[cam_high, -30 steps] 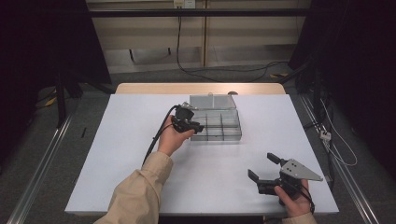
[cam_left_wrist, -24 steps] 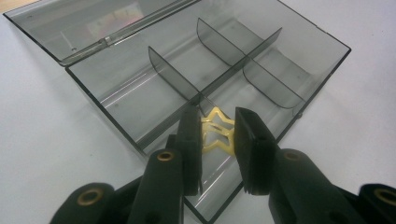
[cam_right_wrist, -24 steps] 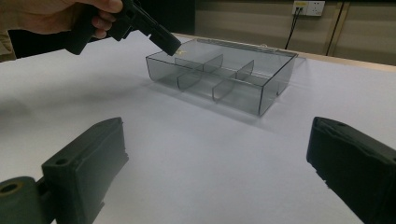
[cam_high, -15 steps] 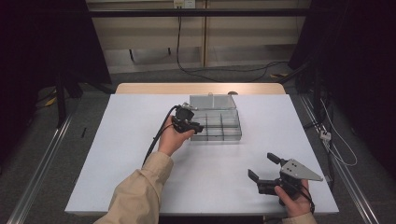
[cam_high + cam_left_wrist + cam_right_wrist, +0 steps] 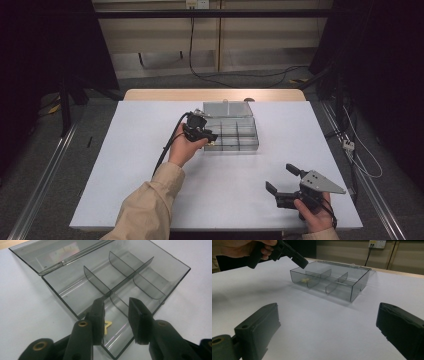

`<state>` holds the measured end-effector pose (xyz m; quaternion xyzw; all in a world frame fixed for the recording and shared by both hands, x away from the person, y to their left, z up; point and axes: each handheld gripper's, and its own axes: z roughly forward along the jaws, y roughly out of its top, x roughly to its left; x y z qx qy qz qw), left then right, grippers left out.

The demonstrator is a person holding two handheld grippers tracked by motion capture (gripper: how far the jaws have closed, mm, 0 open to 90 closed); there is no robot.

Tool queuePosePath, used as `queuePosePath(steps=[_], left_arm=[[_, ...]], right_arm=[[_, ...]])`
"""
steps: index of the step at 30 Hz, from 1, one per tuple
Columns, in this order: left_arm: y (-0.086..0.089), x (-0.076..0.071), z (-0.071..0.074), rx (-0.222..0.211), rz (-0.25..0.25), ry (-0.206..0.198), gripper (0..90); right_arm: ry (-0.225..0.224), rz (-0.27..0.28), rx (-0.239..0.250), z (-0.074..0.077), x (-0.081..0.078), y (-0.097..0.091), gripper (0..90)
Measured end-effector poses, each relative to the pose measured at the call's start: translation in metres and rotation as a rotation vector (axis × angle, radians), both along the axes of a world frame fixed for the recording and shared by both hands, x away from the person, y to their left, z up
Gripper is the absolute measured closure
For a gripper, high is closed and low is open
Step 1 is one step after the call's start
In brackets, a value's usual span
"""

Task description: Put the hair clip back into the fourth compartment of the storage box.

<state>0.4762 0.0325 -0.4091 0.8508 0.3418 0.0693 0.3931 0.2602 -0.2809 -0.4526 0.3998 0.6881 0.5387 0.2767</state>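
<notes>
Left gripper view is showing a small yellow piece (image 5: 108,326) lying on the floor of the nearest compartment of the smoky clear organiser box (image 5: 160,270), just below and between the jaws of the left gripper (image 5: 116,308). Those jaws have just been opening; they are standing a little apart over that compartment, pinching nothing, with the piece lying free beneath them. Beyond the jaws, curved dividers (image 5: 96,281) are splitting the box into compartments, and the hinged lid (image 5: 50,252) is lying open past the far wall.

From the high view, the left gripper (image 5: 209,138) is hanging over the near left corner of the box (image 5: 247,131), with its cable (image 5: 167,145) trailing back toward the beige sleeve (image 5: 145,210). The right gripper (image 5: 281,178) is sitting well apart from the box, near the front edge, its jaws spread wide and holding nothing.

Everything is resting on a white worktop (image 5: 125,165). Beyond its far edge, a pale wall (image 5: 150,37) with hanging cables is showing, with dark curtains (image 5: 385,60) at the sides.
</notes>
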Motion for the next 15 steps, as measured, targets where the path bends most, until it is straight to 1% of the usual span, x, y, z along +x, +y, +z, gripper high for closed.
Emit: queuePosePath(steps=[3,6,7,9,11,12,13,14,15], left_arm=[[0.003,-0.001,0.003,-0.013,0.006,0.002,61.5],[0.005,-0.002,0.006,-0.018,0.010,0.003,54.7],[0.006,-0.002,0.008,-0.024,0.013,0.006,52.1],[0.007,-0.003,0.009,-0.041,0.021,0.021,43.3],[0.008,-0.004,0.011,-0.029,0.018,0.014,42.0],[0.009,-0.004,0.011,-0.014,0.009,0.013,40.2],[0.010,-0.004,0.011,-0.027,0.010,0.025,36.8],[0.010,-0.004,0.012,-0.025,0.011,0.028,33.1],[0.011,-0.005,0.012,-0.022,0.005,0.028,32.2]], right_arm=[[0.000,-0.001,0.000,0.000,0.000,0.000,4.2],[0.001,-0.001,0.000,-0.001,0.001,0.000,4.2],[0.001,0.001,0.000,-0.001,0.001,0.000,4.2],[0.005,0.002,0.000,-0.002,0.002,0.000,4.2],[0.002,0.001,0.002,-0.002,0.002,-0.001,4.2],[0.003,-0.001,0.004,-0.002,0.002,-0.001,4.2],[0.003,-0.001,0.005,-0.001,0.002,-0.002,4.2],[0.003,-0.002,0.004,-0.001,0.002,-0.002,4.1],[0.004,-0.002,0.003,-0.001,0.001,-0.002,4.2]])
